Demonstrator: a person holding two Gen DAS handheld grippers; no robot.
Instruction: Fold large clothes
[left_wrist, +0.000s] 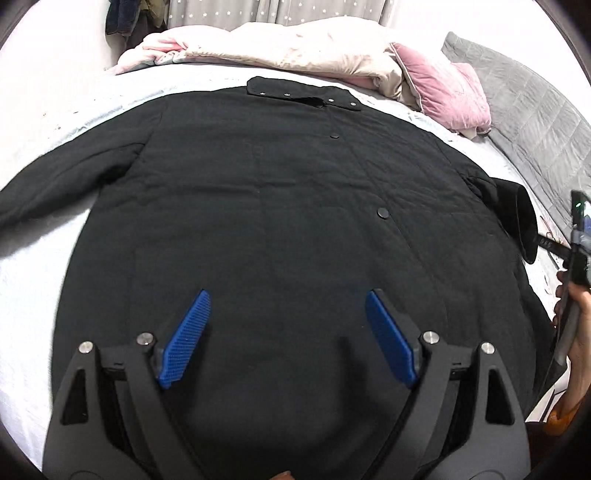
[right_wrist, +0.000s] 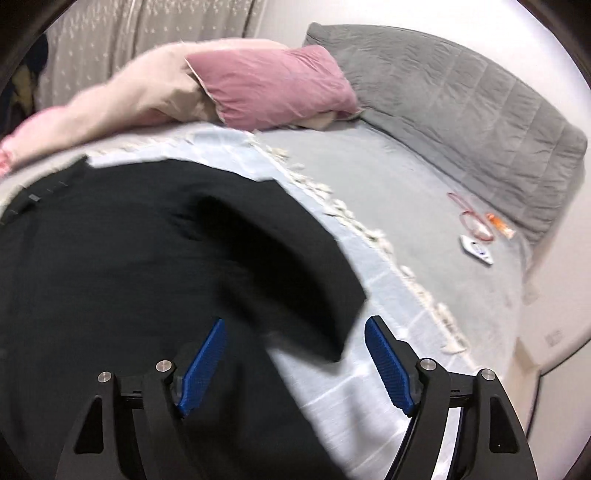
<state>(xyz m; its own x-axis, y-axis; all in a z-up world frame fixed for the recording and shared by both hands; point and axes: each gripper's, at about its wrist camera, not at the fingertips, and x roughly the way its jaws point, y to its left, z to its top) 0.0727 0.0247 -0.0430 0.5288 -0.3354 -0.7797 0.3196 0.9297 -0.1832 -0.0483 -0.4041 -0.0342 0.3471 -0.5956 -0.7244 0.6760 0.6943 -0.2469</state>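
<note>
A large black coat (left_wrist: 258, 206) lies spread flat on the bed, collar at the far end, round snaps down its front. One sleeve stretches out to the left (left_wrist: 55, 184); the other (left_wrist: 517, 218) lies folded at the right edge. My left gripper (left_wrist: 288, 299) hovers open over the coat's lower middle, nothing between its blue pads. In the right wrist view the coat (right_wrist: 129, 277) fills the left half, its sleeve cuff (right_wrist: 306, 295) reaching toward my right gripper (right_wrist: 295, 325), which is open above the cuff's end and the sheet. A hand with the right gripper's body (left_wrist: 576, 258) shows at the left view's right edge.
The bed has a pale blue sheet (right_wrist: 388, 376) and grey cover (right_wrist: 406, 192). A pink duvet (left_wrist: 295, 44) and a pink pillow (right_wrist: 273, 85) lie at the far side, a grey quilted headboard cushion (right_wrist: 461, 122) to the right. Small items, a cable and a card (right_wrist: 476, 251), lie near it.
</note>
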